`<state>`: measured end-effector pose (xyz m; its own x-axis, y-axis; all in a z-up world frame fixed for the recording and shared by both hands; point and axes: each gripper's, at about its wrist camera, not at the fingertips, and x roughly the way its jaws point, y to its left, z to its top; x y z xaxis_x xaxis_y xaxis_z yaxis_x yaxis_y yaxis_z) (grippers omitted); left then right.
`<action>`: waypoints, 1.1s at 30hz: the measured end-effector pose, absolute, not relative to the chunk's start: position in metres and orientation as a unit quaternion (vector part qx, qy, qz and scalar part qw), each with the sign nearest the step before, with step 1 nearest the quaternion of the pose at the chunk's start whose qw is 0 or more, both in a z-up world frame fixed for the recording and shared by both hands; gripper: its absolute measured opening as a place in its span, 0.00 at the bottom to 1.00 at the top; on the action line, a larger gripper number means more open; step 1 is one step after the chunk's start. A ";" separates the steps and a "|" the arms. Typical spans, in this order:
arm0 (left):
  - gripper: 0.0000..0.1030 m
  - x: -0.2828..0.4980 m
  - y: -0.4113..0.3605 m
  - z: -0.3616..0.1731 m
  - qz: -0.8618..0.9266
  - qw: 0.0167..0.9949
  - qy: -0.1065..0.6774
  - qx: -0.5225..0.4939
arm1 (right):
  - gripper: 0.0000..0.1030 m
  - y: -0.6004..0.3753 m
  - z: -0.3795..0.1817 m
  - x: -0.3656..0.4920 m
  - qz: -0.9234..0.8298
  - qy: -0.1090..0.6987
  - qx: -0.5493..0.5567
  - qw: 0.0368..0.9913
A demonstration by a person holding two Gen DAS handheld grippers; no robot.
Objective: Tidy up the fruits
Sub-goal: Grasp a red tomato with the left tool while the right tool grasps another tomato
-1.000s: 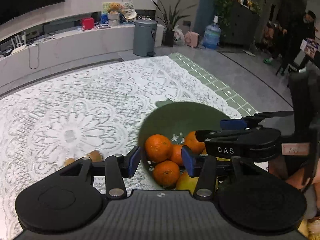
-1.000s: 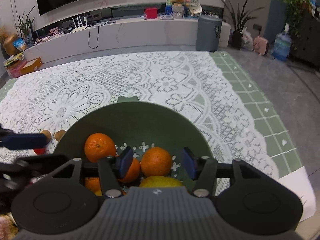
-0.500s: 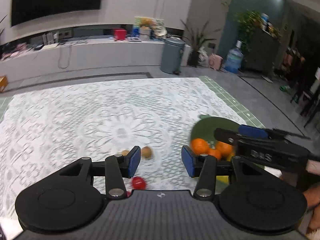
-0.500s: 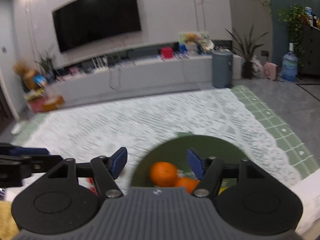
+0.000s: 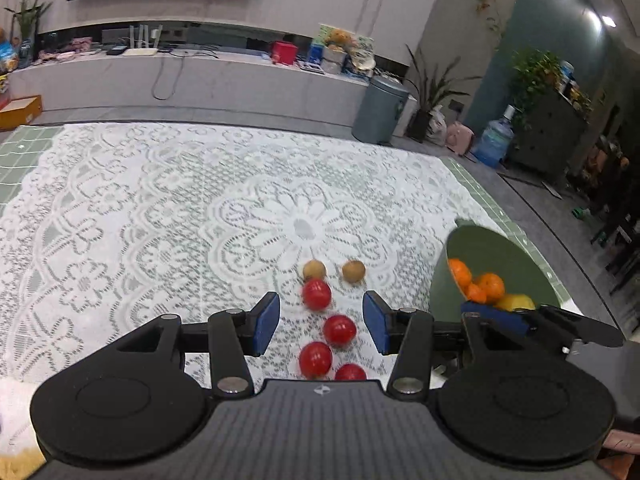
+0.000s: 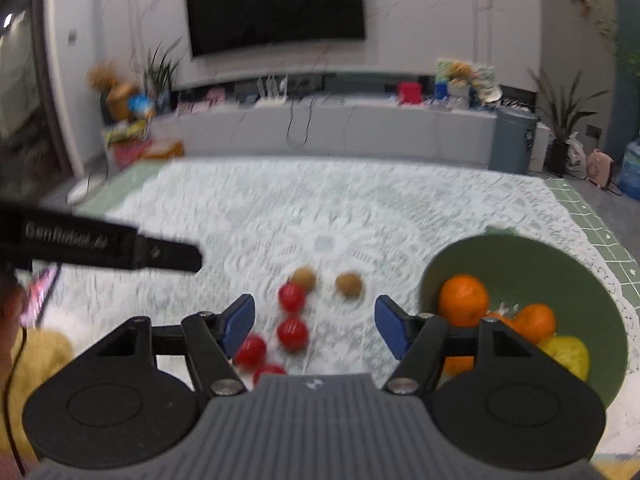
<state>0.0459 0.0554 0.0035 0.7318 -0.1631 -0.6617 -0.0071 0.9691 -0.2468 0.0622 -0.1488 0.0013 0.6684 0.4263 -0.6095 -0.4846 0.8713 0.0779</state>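
Both grippers have swung away from the green bowl [image 6: 520, 264] since a second ago, when each hung right over the oranges; now they hang over the loose fruit on the white lace tablecloth [image 5: 160, 208].

From where I stand, the left gripper [image 5: 320, 322] has its blue pads moderately apart with nothing pressed between them; the small red fruits [image 5: 339, 330] lie on the cloth below the gap, four of them in a loose cluster. Just beyond the farthest red one sit two small brown fruits [image 5: 353, 271], side by side and a little apart, the left one almost touching that red fruit.

The right gripper [image 6: 316, 324] is likewise parted, a touch wider, and holds nothing. Its view is blurred, but the same red and brown fruits show ahead of and below its pads. In the left view its dark fingers with a blue pad reach in at the right edge, in front of the bowl.

The bowl stands on the cloth to the right of the loose fruit, well apart from it. Inside it are several oranges [image 6: 463, 300] and a yellow fruit [image 6: 568, 354] near the bowl's near side; I cannot tell which kind.
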 end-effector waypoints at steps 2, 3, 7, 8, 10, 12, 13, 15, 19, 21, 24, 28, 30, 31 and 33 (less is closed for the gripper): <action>0.54 0.047 0.054 -0.004 -0.047 0.922 0.366 -0.112 | 0.59 -0.141 -0.007 0.061 0.254 0.340 -0.066 0.903; 0.54 0.047 0.053 -0.008 -0.046 0.923 0.366 -0.111 | 0.55 -0.140 -0.010 0.060 0.257 0.347 -0.073 0.899; 0.53 0.051 0.053 -0.025 -0.047 0.918 0.379 -0.110 | 0.51 -0.137 -0.018 0.062 0.265 0.370 -0.083 0.887; 0.52 0.053 0.053 -0.029 -0.050 0.916 0.384 -0.110 | 0.48 -0.137 -0.020 0.065 0.266 0.378 -0.081 0.883; 0.49 0.056 0.052 -0.036 -0.058 0.911 0.394 -0.105 | 0.43 -0.136 -0.026 0.071 0.270 0.401 -0.073 0.872; 0.48 0.058 0.051 -0.042 -0.062 0.909 0.400 -0.102 | 0.39 -0.133 -0.031 0.076 0.272 0.416 -0.070 0.865; 0.47 0.058 0.052 -0.044 -0.064 0.908 0.402 -0.102 | 0.38 -0.132 -0.033 0.077 0.274 0.421 -0.071 0.862; 0.47 0.060 0.053 -0.048 -0.070 0.904 0.407 -0.108 | 0.38 -0.129 -0.036 0.078 0.280 0.429 -0.075 0.856; 0.41 0.063 0.055 -0.058 -0.080 0.894 0.424 -0.123 | 0.36 -0.120 -0.043 0.080 0.290 0.443 -0.092 0.843; 0.39 0.065 0.057 -0.062 -0.085 0.888 0.432 -0.132 | 0.34 -0.118 -0.047 0.084 0.295 0.453 -0.089 0.836; 0.38 0.066 0.059 -0.065 -0.090 0.883 0.438 -0.143 | 0.34 -0.119 -0.051 0.091 0.300 0.469 -0.070 0.827; 0.38 0.068 0.060 -0.068 -0.091 0.879 0.443 -0.152 | 0.33 -0.118 -0.056 0.098 0.309 0.487 -0.051 0.815; 0.38 0.070 0.060 -0.070 -0.090 0.876 0.447 -0.155 | 0.32 -0.116 -0.058 0.100 0.311 0.492 -0.050 0.811; 0.38 0.071 0.060 -0.071 -0.090 0.876 0.448 -0.156 | 0.32 -0.116 -0.059 0.100 0.312 0.494 -0.049 0.810; 0.38 0.073 0.059 -0.072 -0.092 0.875 0.449 -0.156 | 0.31 -0.115 -0.060 0.102 0.311 0.497 -0.046 0.809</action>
